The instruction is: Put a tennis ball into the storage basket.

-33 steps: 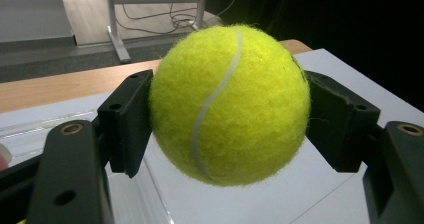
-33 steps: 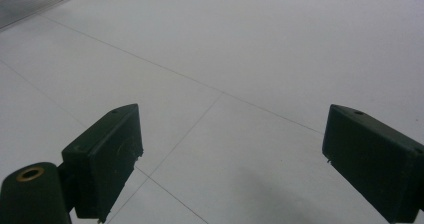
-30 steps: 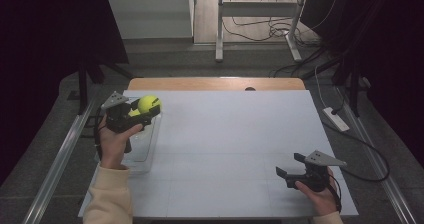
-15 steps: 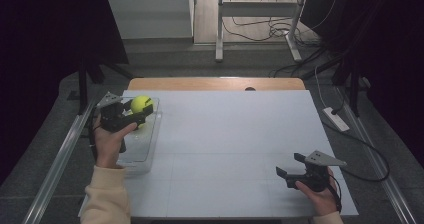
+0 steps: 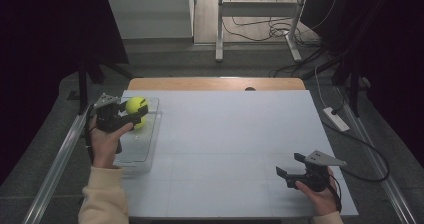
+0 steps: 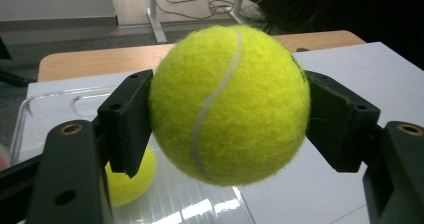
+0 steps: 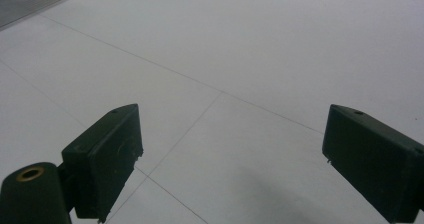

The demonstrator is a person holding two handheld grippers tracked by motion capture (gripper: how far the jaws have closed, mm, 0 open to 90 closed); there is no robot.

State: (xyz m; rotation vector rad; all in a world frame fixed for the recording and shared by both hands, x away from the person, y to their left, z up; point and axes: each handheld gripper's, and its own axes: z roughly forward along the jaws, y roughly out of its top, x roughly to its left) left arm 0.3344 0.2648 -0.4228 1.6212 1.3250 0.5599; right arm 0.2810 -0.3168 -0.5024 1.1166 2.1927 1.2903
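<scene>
A yellow-green tennis ball (image 5: 135,105) (image 6: 230,104) hangs over the far end of a clear plastic tray (image 5: 135,151) at the table's left. My left gripper (image 5: 131,109) (image 6: 230,119) is shut on it, with a black pad pressed on each side. Below it in the tray lies a second tennis ball (image 5: 141,122) (image 6: 127,181), partly hidden by the gripper. Near the front right of the white table my right gripper (image 5: 287,164) (image 7: 232,154) rests open, its jaws wide apart with nothing between them.
The white table top (image 5: 230,134) has a wooden strip (image 5: 215,83) along its far edge. A metal rail (image 5: 57,159) runs beside the table's left side. A power strip (image 5: 336,119) and cables lie on the floor to the right.
My left gripper has carried the tennis ball a little to the left, over the tray. The right gripper has stayed where it was.
</scene>
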